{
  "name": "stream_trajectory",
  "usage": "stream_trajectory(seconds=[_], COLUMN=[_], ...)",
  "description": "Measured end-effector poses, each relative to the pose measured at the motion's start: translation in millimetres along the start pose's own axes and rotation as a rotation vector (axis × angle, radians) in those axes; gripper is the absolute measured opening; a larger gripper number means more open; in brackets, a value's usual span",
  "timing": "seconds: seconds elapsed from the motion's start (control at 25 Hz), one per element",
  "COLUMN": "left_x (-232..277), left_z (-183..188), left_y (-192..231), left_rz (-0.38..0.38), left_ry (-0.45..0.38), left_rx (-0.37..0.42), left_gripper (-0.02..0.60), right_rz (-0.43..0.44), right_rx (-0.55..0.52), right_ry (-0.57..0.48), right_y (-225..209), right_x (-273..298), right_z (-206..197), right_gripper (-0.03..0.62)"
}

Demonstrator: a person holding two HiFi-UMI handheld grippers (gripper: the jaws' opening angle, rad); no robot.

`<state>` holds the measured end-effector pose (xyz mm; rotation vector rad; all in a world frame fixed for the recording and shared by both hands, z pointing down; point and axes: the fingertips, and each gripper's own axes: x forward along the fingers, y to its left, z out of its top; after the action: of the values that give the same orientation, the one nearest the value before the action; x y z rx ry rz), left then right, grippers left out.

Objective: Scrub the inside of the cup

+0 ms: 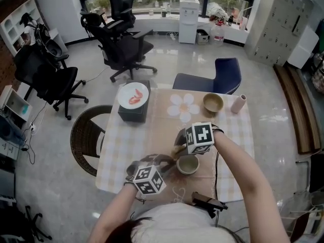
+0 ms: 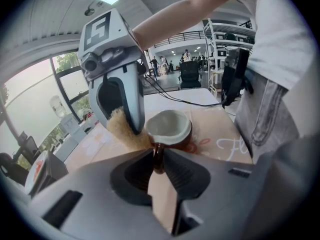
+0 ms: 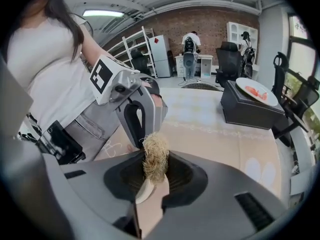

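Straw-coloured fibre, a scrubber, was pinched between the jaws of the right gripper, the tuft sticking out past their tips. In the left gripper view it hung just beside the rim of the cup, at the cup's 9 o'clock; whether it touched the rim could not be told. The cup, brown outside and cream inside, stood upright on the checked table near its 6 o'clock edge, close to the person. The left gripper came at it from 8 o'clock in the head view, its jaws closed on the cup's brown handle. The right gripper reached down from the cup's 12 o'clock. Farther across the table, a flower-shaped mat lay at about 12 o'clock, with a tan bowl and a small pale pink vessel towards 1 o'clock. A black box carrying a white plate sat at the 11 o'clock corner.
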<state>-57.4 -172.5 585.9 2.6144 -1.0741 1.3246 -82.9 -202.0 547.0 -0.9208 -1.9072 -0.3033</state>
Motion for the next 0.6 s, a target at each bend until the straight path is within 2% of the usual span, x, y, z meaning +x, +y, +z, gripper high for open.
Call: stream_trajectory(seconds=[0.2, 0.4, 0.6], left_x=[0.6, 0.8, -0.3], left_z=[0.5, 0.7, 0.6], left_y=[0.4, -0.2, -0.2], left_rz=[0.002, 0.004, 0.004], left_ry=[-0.001, -0.001, 0.000], left_rx=[0.000, -0.004, -0.005], left_gripper=[0.066, 0.066, 0.066], right_rz=[0.028, 0.041, 0.066], right_rx=[0.002, 0.083, 0.163], right_ry=[0.072, 0.110, 0.087], right_y=[-5.3, -16.3, -23.9], right_x=[20.3, 27.9, 24.4], right_z=[-9.0, -22.1, -20.7], right_gripper=[0.091, 0.091, 0.091])
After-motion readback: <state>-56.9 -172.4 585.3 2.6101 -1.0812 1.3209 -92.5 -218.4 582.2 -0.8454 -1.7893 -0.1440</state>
